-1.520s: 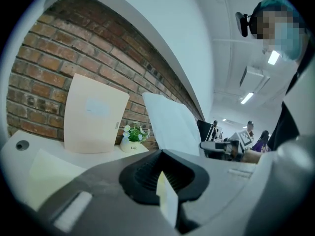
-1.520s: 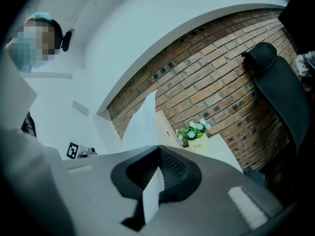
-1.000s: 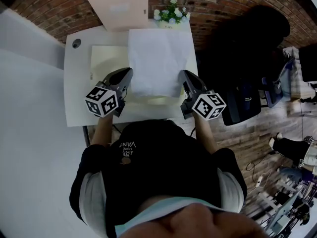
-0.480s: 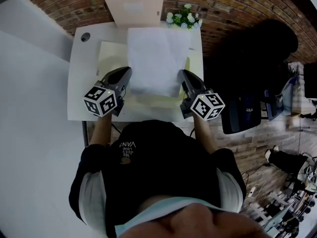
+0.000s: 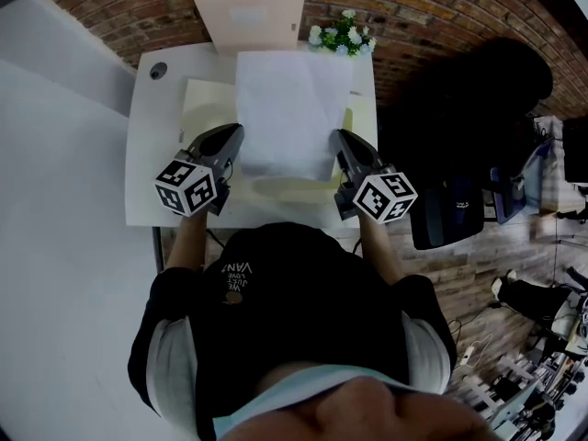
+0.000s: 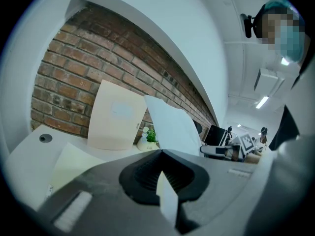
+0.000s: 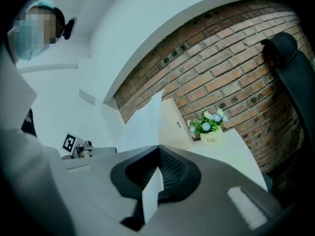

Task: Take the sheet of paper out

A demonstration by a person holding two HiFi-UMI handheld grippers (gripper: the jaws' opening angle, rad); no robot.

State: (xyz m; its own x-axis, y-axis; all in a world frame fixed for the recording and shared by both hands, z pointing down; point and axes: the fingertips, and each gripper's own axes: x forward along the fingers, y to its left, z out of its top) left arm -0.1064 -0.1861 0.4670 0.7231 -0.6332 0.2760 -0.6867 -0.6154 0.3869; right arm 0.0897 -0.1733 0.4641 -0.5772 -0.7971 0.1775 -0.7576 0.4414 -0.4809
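Observation:
A white sheet of paper (image 5: 289,108) is held up over a cream folder (image 5: 207,108) that lies on the white table (image 5: 152,186). My left gripper (image 5: 237,136) is shut on the sheet's near left corner, and my right gripper (image 5: 338,140) is shut on its near right corner. In the left gripper view the sheet's (image 6: 170,124) corner shows pinched between the jaws of the left gripper (image 6: 161,154). In the right gripper view the sheet (image 7: 142,122) rises from the closed jaws of the right gripper (image 7: 158,149).
A beige board (image 5: 248,7) leans against the brick wall at the table's back. Beside it stands a small pot of flowers (image 5: 342,35). A round cable hole (image 5: 158,70) sits in the back left corner. A dark chair (image 5: 459,108) stands to the right.
Both grippers and the sheet have shifted a little to the left over the table. Both grips look the same.

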